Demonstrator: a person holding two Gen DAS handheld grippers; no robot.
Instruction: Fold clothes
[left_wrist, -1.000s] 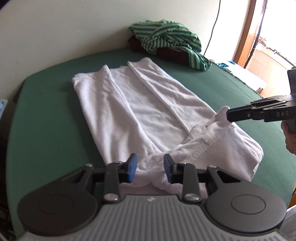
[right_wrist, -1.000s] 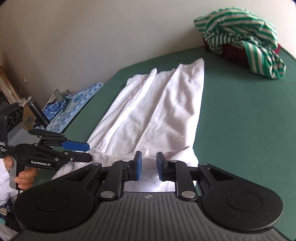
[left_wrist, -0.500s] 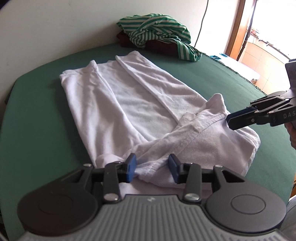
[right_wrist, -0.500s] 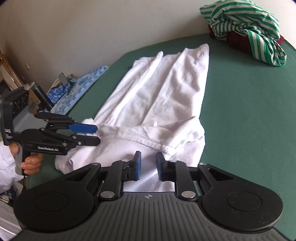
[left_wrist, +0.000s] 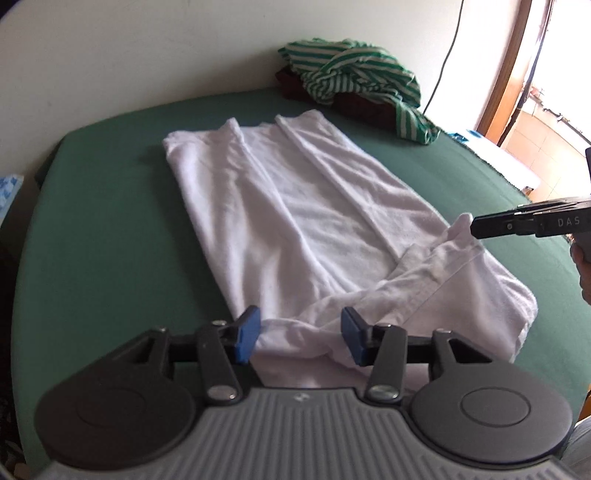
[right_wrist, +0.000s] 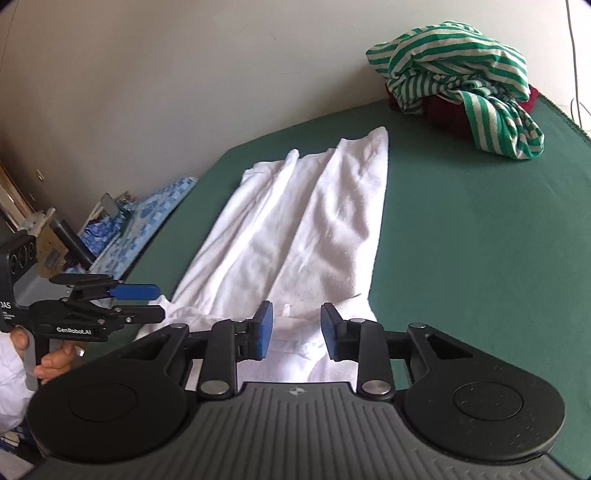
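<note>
White garment (left_wrist: 295, 229) lies lengthwise on the green surface (left_wrist: 110, 240), its near end folded over. Left gripper (left_wrist: 301, 334) reads "GenRobot.AI" in the right wrist view only — jaws apart, cloth between, unpressed. Right gripper (right_wrist: 295, 328), marked "DAS", jaws opening over the cloth. Striped garment (right_wrist: 461, 81) sits behind.

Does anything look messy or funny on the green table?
Yes. The near end of the white garment is rumpled and folded crookedly, not flat like the rest. At the far corner, a green striped garment lies in a crumpled heap on something dark red.
</note>
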